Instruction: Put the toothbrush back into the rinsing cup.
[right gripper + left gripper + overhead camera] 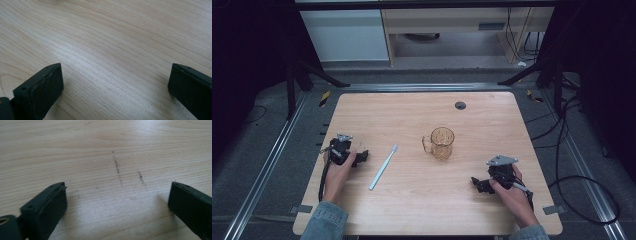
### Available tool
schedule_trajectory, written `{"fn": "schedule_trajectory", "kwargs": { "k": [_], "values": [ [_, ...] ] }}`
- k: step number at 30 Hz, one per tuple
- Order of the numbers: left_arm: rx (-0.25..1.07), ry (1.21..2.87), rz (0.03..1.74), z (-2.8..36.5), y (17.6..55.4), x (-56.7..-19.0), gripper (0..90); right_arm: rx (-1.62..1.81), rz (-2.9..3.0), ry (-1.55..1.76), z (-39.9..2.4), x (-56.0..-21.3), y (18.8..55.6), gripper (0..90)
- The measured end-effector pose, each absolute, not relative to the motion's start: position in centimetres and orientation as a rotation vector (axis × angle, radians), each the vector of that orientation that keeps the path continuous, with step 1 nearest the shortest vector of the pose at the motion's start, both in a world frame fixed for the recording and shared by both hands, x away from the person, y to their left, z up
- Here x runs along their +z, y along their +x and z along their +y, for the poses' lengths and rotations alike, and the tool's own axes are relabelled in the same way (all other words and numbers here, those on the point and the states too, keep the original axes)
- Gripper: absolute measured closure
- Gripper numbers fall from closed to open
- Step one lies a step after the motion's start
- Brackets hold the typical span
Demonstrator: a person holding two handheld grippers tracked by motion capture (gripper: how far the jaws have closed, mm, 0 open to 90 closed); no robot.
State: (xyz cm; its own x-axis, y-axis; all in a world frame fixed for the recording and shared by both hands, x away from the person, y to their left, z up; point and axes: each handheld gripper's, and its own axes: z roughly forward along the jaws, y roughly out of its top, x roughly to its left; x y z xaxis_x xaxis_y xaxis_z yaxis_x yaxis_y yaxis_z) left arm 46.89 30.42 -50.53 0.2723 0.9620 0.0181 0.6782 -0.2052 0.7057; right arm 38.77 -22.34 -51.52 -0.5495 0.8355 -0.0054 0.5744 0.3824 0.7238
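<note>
both tools, left tool (362,158) and right tool (475,182), rest open and empty on the light wooden desk (422,210); nothing started: pale blue toothbrush (383,167) lies left of the amber glass mug (442,143).

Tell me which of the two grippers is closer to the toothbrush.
The left gripper: the pale blue toothbrush lies just beside it, while the right gripper sits far across the wooden table, beyond the amber glass mug.

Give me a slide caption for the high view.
Open left gripper and right gripper flank a white toothbrush and amber glass mug on a wooden table.
</note>
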Motion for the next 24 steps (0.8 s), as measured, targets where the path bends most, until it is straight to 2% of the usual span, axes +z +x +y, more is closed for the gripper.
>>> {"fn": "schedule_trajectory", "kwargs": {
  "k": [1, 14, 24],
  "values": [
    [0.629, 1.963, 1.473, 30.4, 46.9, -50.5, 5.5, 0.971, 2.277, 1.224, -22.3, -51.5, 38.8, 0.4],
    [0.623, 2.032, 1.442, 30.8, 44.7, -45.7, 6.5, 0.971, 2.277, 1.224, -22.3, -51.5, 38.8, 0.4],
    [0.577, 2.107, 1.432, 29.8, 44.1, -44.4, 12.2, 0.971, 2.277, 1.225, -22.3, -51.5, 38.8, 0.4]
  ]
}}
